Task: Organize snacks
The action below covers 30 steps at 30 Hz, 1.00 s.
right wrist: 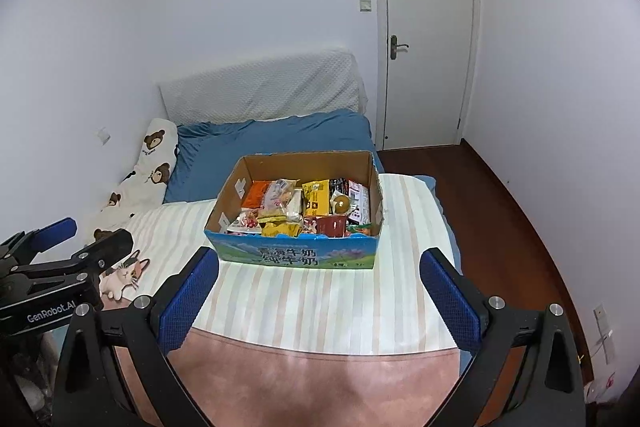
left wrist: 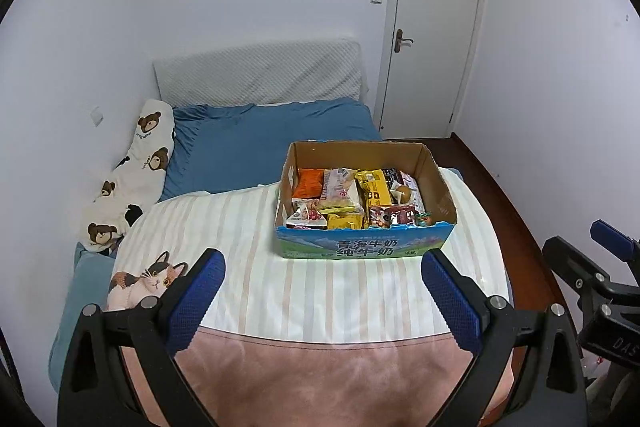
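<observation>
An open cardboard box (left wrist: 434, 179) with a blue printed front stands on the striped blanket on the bed; it also shows in the right wrist view (right wrist: 230, 195). Inside lie several snack packets: an orange one (left wrist: 308, 183), yellow ones (left wrist: 374, 187), a white and pink bag (right wrist: 280, 197) and a round brown item (right wrist: 341, 203). My left gripper (left wrist: 322, 267) is open and empty, in front of the box and apart from it. My right gripper (right wrist: 319, 267) is open and empty, just before the box's front.
A striped blanket (left wrist: 248, 267) with a pink border covers the near bed. A bear-print pillow (left wrist: 132, 175) and a cat plush (left wrist: 140, 283) lie at the left. Blue sheet (left wrist: 260, 139), padded headboard and white door (left wrist: 432, 27) are behind. Wood floor (right wrist: 500, 211) runs along the right.
</observation>
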Tool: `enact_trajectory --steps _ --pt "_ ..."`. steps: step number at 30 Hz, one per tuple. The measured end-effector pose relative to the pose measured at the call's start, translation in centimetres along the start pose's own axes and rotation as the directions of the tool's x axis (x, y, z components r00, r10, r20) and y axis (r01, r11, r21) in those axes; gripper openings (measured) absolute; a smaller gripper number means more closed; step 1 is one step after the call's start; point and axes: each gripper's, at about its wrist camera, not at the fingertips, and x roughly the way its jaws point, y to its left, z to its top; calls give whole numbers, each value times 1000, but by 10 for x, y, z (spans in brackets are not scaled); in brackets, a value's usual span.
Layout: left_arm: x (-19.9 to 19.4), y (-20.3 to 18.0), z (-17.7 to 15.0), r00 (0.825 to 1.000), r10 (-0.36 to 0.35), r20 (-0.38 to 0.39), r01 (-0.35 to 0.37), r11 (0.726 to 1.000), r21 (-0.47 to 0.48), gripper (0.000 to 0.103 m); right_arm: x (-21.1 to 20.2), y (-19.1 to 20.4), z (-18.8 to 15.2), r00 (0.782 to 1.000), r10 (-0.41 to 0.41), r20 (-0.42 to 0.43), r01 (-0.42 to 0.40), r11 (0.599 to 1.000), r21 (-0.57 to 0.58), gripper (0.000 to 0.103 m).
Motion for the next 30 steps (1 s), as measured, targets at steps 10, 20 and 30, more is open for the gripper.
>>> enact_trajectory --steps 10,20,30 --pt "21 -3 1 1000 24 -1 -24 1000 6 103 22 -3 -1 999 -37 5 37 999 13 103" --pt "64 -4 18 998 60 -10 -60 998 9 103 69 -14 21 996 -85 14 84 995 45 103" --pt "106 -8 36 996 73 -53 -72 997 10 103 112 -20 33 993 -117 -20 118 992 52 103"
